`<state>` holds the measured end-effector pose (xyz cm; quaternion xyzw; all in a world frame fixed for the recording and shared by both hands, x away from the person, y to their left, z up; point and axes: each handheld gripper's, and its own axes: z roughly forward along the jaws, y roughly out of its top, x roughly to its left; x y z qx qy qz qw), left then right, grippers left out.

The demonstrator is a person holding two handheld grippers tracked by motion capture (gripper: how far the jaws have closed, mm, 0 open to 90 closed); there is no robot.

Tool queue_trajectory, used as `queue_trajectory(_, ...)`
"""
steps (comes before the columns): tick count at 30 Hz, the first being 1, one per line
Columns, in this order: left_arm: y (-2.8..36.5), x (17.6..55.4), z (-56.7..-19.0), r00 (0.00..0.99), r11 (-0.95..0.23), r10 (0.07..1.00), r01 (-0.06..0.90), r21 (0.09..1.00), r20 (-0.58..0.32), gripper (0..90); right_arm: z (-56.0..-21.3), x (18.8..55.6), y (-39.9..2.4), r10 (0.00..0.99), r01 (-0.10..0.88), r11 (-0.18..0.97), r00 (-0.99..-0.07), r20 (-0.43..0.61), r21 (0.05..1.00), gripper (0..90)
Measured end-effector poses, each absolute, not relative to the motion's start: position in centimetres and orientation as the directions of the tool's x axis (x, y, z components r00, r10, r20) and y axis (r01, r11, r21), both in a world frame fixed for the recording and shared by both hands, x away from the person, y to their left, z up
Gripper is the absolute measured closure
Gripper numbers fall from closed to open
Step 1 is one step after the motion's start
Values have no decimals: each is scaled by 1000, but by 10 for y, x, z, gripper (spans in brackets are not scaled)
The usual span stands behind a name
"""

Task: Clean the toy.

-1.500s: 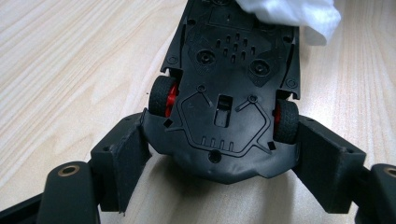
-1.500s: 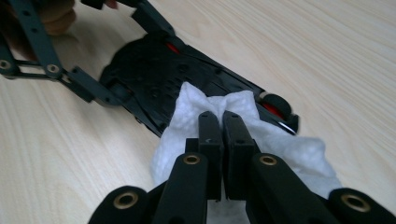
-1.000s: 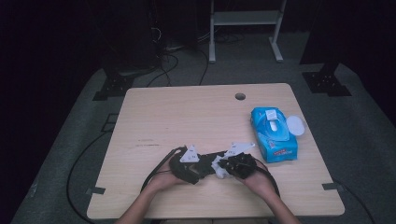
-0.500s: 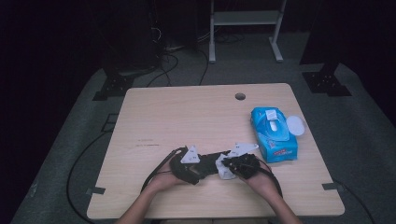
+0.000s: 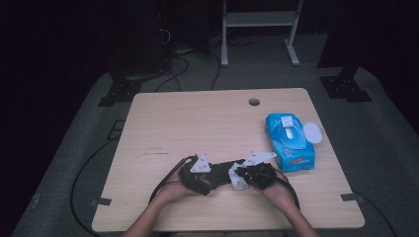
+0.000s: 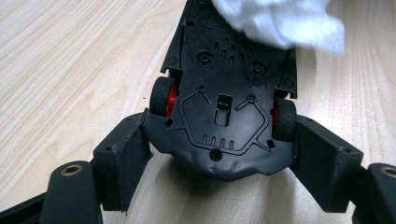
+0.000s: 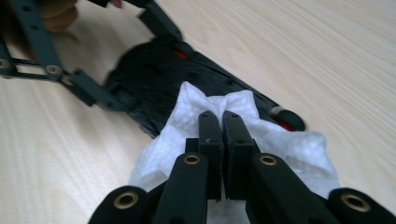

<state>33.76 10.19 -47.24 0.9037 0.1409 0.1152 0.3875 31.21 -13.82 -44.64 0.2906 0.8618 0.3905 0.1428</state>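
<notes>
Near the pale wooden desk's (image 5: 163,128) front edge, the left gripper (image 6: 219,154) clamps an upturned black plastic toy car (image 6: 229,88) while the right gripper (image 7: 222,122) pinches a crumpled white tissue (image 7: 280,140) against it.

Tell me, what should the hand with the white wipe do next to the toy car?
Probably rub the wipe along the toy car. The left gripper clamps the car belly-up, and the right gripper, shut on the wipe, presses it on the underside.
</notes>
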Motion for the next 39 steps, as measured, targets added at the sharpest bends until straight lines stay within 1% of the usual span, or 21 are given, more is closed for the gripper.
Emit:
queue_trajectory(2, 101, 337, -473, 933, -660, 345, 163, 733, 103, 241, -449, 309, -127, 569, 373, 529, -823, 8, 762, 873)
queue_trajectory(5, 102, 336, -472, 933, -660, 346, 165, 733, 102, 241, -450, 307, -117, 537, 346, 556, -844, -9, 756, 871)
queue_trajectory(7, 102, 336, -472, 932, -658, 348, 167, 735, 101, 241, -449, 308, -118, 539, 349, 552, -842, -5, 757, 871)
queue_trajectory(8, 103, 336, -472, 932, -657, 348, 167, 735, 99, 241, -448, 311, -126, 573, 365, 545, -819, -18, 755, 872)
queue_trajectory(10, 103, 337, -472, 933, -654, 347, 167, 738, 97, 241, -447, 313, -131, 591, 378, 535, -806, -15, 756, 872)
queue_trajectory(11, 103, 337, -471, 932, -645, 350, 167, 746, 93, 241, -446, 314, -137, 617, 404, 505, -787, 8, 763, 872)
queue_trajectory(14, 101, 335, -469, 934, -646, 343, 156, 747, 101, 241, -446, 313, -133, 612, 401, 499, -791, 16, 768, 872)
queue_trajectory(16, 99, 334, -469, 935, -642, 341, 152, 751, 102, 241, -448, 311, -122, 574, 391, 488, -817, 50, 780, 872)
queue_trajectory(19, 99, 332, -469, 933, -646, 342, 147, 749, 111, 241, -447, 310, -109, 541, 353, 522, -841, 19, 776, 872)
queue_trajectory(23, 103, 332, -466, 931, -633, 348, 146, 760, 111, 241, -443, 314, -118, 588, 365, 520, -809, -13, 772, 873)
queue_trajectory(24, 103, 333, -466, 931, -628, 349, 149, 764, 106, 241, -443, 316, -124, 609, 382, 505, -793, -6, 774, 873)
queue_trajectory(25, 102, 332, -465, 931, -625, 348, 145, 767, 108, 241, -443, 316, -127, 616, 396, 484, -787, 17, 780, 873)
queue_trajectory(26, 102, 332, -465, 931, -625, 348, 145, 767, 108, 241, -443, 316, -127, 616, 396, 484, -787, 17, 780, 873)
queue_trajectory(27, 101, 332, -465, 931, -626, 347, 141, 767, 112, 241, -443, 313, -119, 590, 376, 493, -807, 16, 785, 872)
queue_trajectory(28, 101, 332, -465, 931, -622, 349, 142, 770, 110, 241, -443, 313, -119, 590, 376, 493, -807, 16, 785, 872)
queue_trajectory(29, 100, 331, -464, 932, -623, 346, 138, 770, 113, 241, -444, 308, -108, 542, 348, 499, -840, 27, 794, 872)
queue_trajectory(30, 100, 331, -464, 932, -630, 343, 134, 765, 120, 241, -444, 308, -108, 542, 348, 499, -840, 27, 794, 872)
queue_trajectory(32, 101, 330, -465, 931, -632, 344, 135, 764, 121, 241, -443, 306, -101, 520, 317, 531, -854, -6, 786, 872)
queue_trajectory(35, 102, 330, -464, 930, -627, 347, 134, 768, 122, 241, -443, 309, -106, 539, 334, 520, -843, 2, 786, 872)
queue_trajectory(37, 101, 330, -464, 930, -616, 351, 138, 775, 113, 241, -443, 314, -116, 575, 349, 508, -818, -8, 787, 872)
queue_trajectory(39, 100, 331, -463, 930, -615, 351, 137, 777, 114, 241, -442, 316, -120, 590, 370, 490, -807, 12, 789, 873)
